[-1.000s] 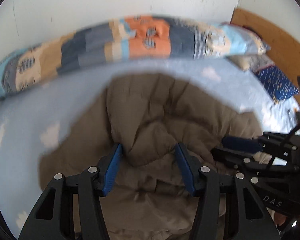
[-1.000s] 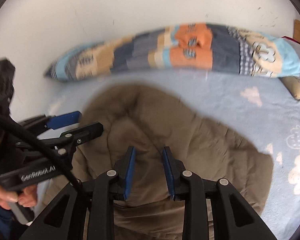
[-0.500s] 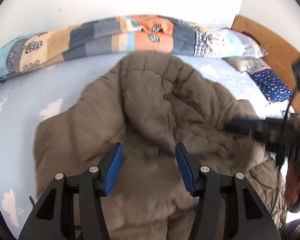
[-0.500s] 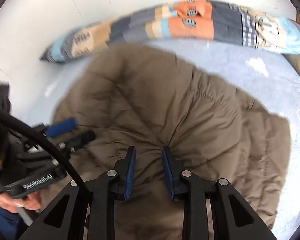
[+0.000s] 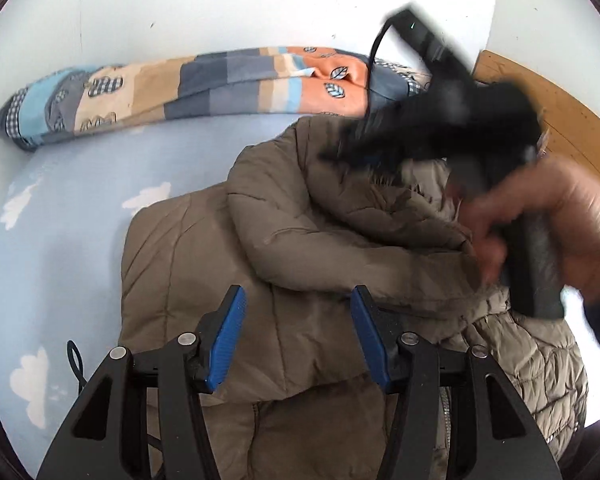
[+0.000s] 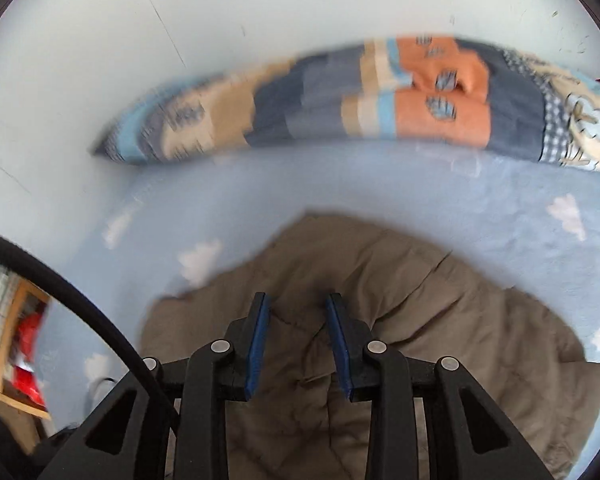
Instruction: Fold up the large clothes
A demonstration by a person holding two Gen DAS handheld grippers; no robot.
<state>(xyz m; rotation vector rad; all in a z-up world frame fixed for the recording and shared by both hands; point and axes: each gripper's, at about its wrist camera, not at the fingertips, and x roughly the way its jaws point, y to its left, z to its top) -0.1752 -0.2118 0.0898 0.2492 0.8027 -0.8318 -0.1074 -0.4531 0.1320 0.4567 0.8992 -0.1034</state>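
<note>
1. scene: a brown puffer jacket lies on a pale blue sheet with white clouds. a long patchwork bolster runs along the white wall behind it. a wooden headboard shows at the far right of the left wrist view.
2. jacket state: partly folded. one sleeve is laid across the body, and the quilted lining shows at the lower right. not yet a compact bundle.
3. left gripper: jaws spread about half way, hovering over the lower body of the jacket. no fabric sits between the blue pads; nothing is held.
4. right gripper: jaws narrow and opening at this moment. a ridge of jacket fabric rises in the gap between the pads, but the frame does not let me say they press it; read as a release, not a grip.
5. in the left wrist view the right gripper appears as a dark blur over the collar end, with the person's hand around its handle. it is in fast motion, so detail is lost.
6. step in hand (judgement): between folds. a side or sleeve has been brought in and let go, and both tools are free to re-grasp.
7. next move (judgement): pick a fresh edge, likely the hem or the collar end, with both grippers well apart on the same edge, and carry it over the body evenly. puffy fill springs back, so the fold probably needs pressing flat.
</note>
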